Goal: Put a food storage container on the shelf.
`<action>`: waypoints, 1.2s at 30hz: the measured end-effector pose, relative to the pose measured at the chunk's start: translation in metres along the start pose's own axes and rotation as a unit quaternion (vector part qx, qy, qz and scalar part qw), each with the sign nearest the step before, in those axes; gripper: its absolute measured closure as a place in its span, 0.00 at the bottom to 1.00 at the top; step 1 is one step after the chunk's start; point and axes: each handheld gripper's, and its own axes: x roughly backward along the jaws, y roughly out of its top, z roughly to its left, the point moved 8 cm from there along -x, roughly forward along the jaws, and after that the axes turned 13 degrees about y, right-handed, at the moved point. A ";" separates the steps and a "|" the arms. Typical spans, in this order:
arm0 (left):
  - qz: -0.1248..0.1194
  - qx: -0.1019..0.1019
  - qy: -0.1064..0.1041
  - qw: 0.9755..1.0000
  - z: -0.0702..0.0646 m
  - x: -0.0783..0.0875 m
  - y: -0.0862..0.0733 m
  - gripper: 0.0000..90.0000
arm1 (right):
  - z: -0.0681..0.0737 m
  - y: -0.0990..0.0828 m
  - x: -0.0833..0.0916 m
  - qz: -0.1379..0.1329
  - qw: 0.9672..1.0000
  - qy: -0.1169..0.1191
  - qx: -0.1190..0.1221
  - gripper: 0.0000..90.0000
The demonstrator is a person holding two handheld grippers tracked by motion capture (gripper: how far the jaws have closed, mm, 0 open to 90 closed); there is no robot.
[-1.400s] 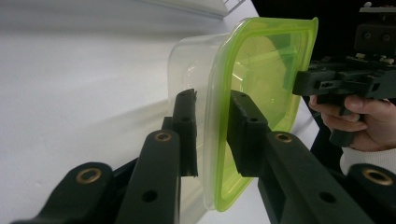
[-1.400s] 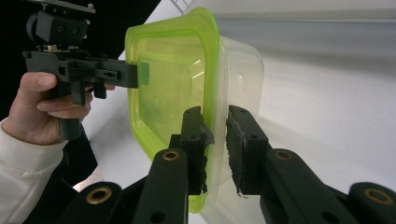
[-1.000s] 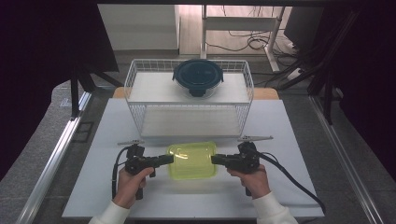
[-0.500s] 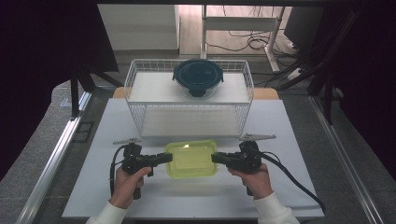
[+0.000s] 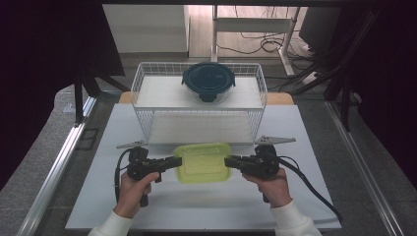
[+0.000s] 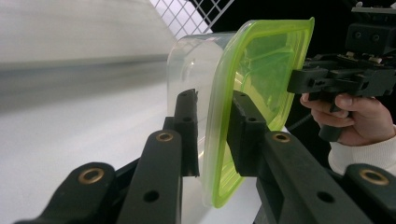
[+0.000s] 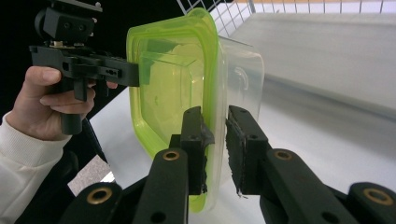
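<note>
A: High view has us with both tongs on the green-lidded container [image 5: 203,161], left tongs [image 5: 173,162] and right tongs [image 5: 228,161] clamped on opposite rims.

B: Yep, it hangs between the tongs over the tabletop [image 5: 196,201], wire basket [image 5: 147,123] just beyond.

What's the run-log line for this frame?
left hand-held gripper: shut on container rim | right hand-held gripper: shut on opposite rim | clear plastic container with yellow-green lid: held before white wire basket
</note>
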 end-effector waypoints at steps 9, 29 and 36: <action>-0.005 -0.006 0.004 1.000 -0.003 0.003 0.011 0.84 | 0.000 0.010 0.002 -0.006 1.000 -0.001 0.007 0.84; -0.022 -0.018 0.005 1.000 -0.011 0.014 0.035 0.84 | 0.008 0.034 0.006 -0.019 0.999 0.000 0.028 0.84; -0.026 -0.024 0.003 0.999 -0.017 0.018 0.045 0.84 | 0.012 0.043 0.009 -0.023 0.999 0.001 0.032 0.84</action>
